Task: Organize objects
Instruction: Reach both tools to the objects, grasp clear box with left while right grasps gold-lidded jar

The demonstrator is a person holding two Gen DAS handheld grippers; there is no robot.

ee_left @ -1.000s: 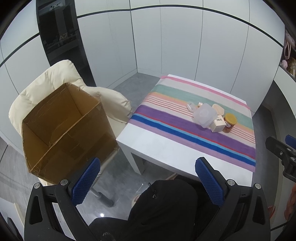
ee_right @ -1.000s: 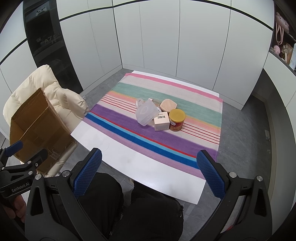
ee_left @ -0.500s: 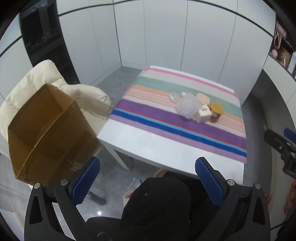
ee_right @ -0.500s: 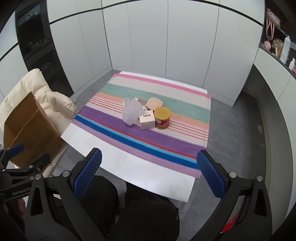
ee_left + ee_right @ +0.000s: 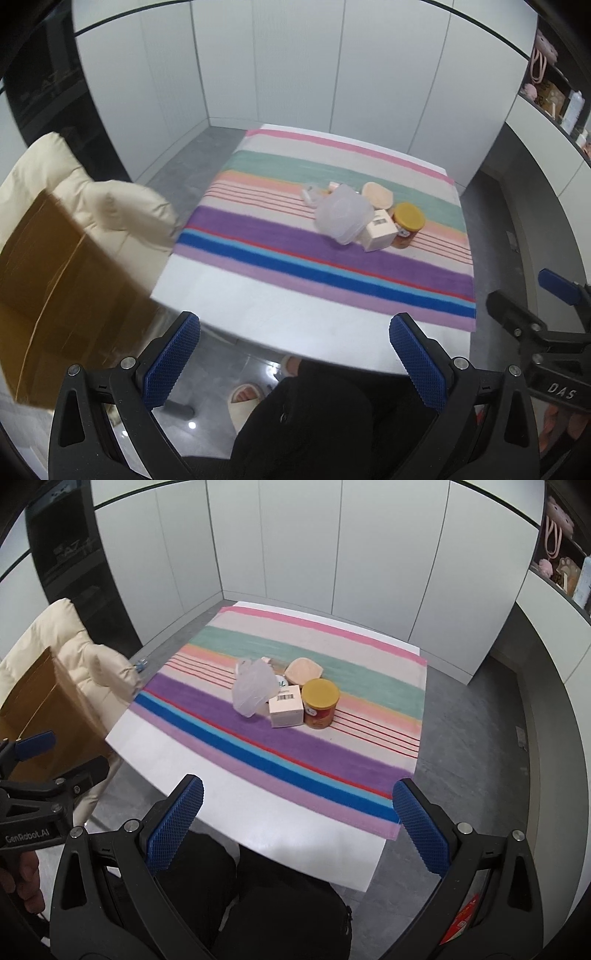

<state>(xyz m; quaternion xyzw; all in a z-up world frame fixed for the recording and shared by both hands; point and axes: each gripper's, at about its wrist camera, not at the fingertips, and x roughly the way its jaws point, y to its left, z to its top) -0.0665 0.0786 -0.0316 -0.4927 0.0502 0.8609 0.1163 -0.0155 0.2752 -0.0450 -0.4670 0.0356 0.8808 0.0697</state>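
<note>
Two grippers, left (image 5: 294,356) and right (image 5: 298,825), fingers wide, cardboard box (image 5: 40,709) on chair, yellow-lidded can (image 5: 319,703) shut, clear bag (image 5: 255,690) contents unclear.

Striped cloth (image 5: 207,705) on white table (image 5: 258,812). Clustered at centre, touching: translucent plastic bag (image 5: 255,690), white barcoded box (image 5: 286,706), yellow-lidded can (image 5: 319,703), peach container (image 5: 304,672). Cardboard box (image 5: 44,709) on cream chair (image 5: 85,657), left. Right gripper (image 5: 295,827) spread wide, empty.
</note>
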